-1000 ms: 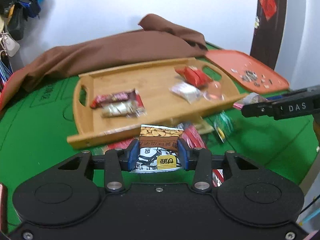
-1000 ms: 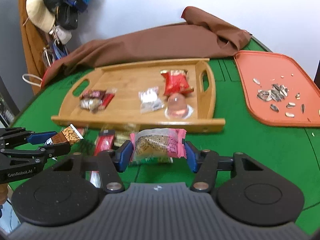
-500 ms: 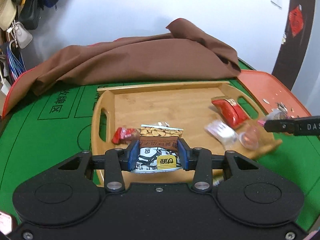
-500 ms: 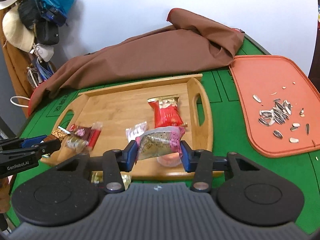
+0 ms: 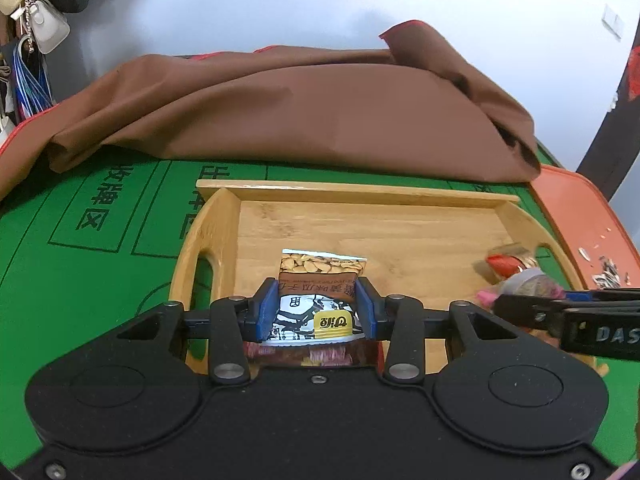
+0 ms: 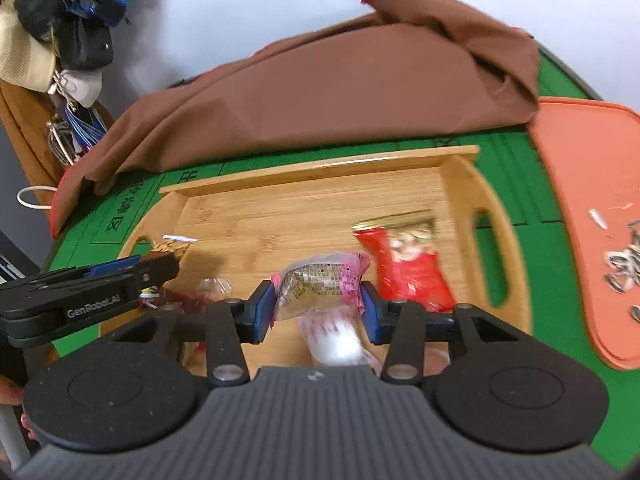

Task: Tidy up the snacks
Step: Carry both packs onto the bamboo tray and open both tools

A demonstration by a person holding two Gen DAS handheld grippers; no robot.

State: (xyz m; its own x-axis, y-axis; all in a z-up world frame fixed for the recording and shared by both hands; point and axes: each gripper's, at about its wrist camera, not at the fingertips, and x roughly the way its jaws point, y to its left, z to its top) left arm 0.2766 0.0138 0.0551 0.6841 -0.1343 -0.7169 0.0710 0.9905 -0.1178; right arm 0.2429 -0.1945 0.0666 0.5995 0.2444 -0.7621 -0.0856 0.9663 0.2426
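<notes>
Bamboo fills the left wrist view: the tray (image 5: 400,236) now lies square ahead on the green surface (image 5: 80,272), where a second ago it sat further off and askew. The left gripper (image 5: 316,310) has its blue fingers (image 5: 267,310) pinching a nut packet (image 5: 318,288), held upright above the tray's left half. A red packet (image 5: 505,264) lies near the right handle, and the right gripper (image 5: 532,308) reaches in from the right edge. Brown cloth (image 5: 300,112) is heaped behind the tray.

Blurred, the right wrist view shows the right gripper (image 6: 318,312) pinching a pink-edged packet (image 6: 320,284) above the tray (image 6: 312,200); its fingers (image 6: 264,312) have just been closing on it. Earlier it hung short of the tray's near rim. The red packet (image 6: 408,268) lies just right of it. An orange tray (image 6: 592,184) holds seed shells (image 6: 624,264).
</notes>
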